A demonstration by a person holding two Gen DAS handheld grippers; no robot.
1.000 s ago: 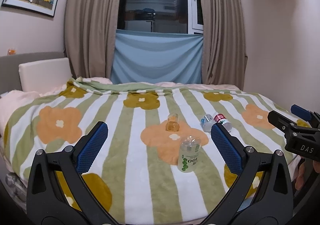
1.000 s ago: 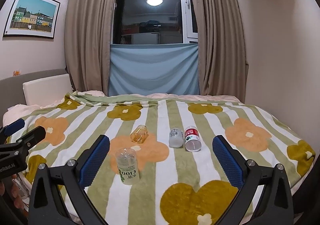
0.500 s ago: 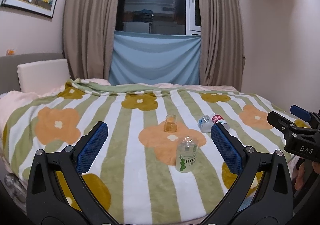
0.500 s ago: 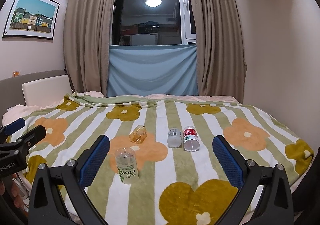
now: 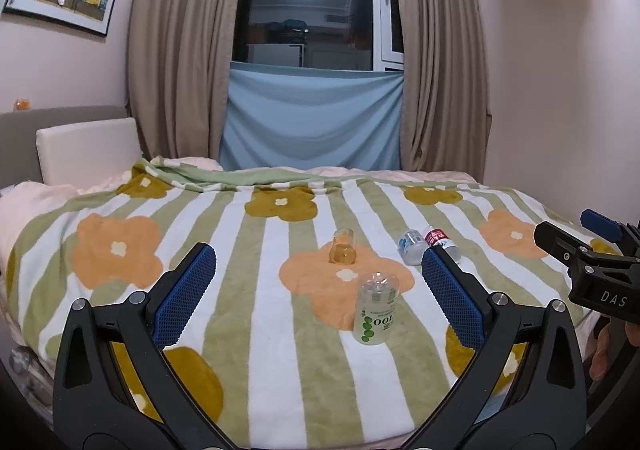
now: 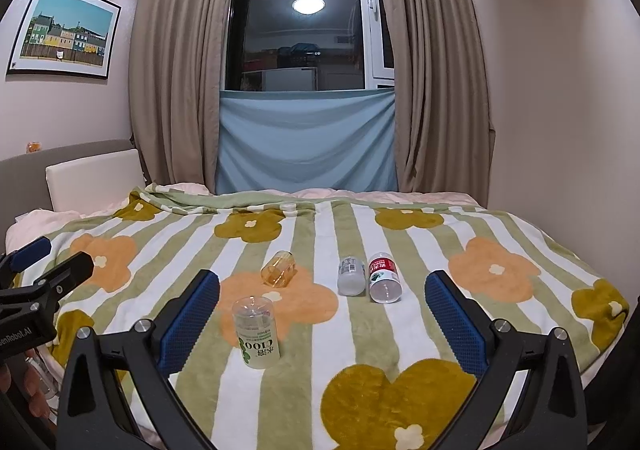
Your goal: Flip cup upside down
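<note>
A clear cup with green print (image 5: pixel 376 308) (image 6: pixel 256 332) stands upside down on the striped flower blanket. An amber cup (image 5: pixel 343 247) (image 6: pixel 278 268) lies on its side behind it. Two more clear cups, one with a grey label (image 6: pixel 351 276) and one with a red label (image 6: pixel 384 277), lie on their sides to the right; both also show in the left wrist view, grey (image 5: pixel 412 246) and red (image 5: pixel 440 240). My left gripper (image 5: pixel 318 298) is open and empty, held back from the cups. My right gripper (image 6: pixel 322 322) is open and empty, also held back.
The bed blanket (image 6: pixel 400 322) fills the foreground, with a white pillow (image 5: pixel 86 150) at the far left. Curtains and a window stand behind the bed. The right gripper (image 5: pixel 592 266) shows at the right edge of the left wrist view.
Both views have shifted slightly; the cups sit a little lower and nearer the middle of the left wrist view. No cup has moved and both grippers stay open.
</note>
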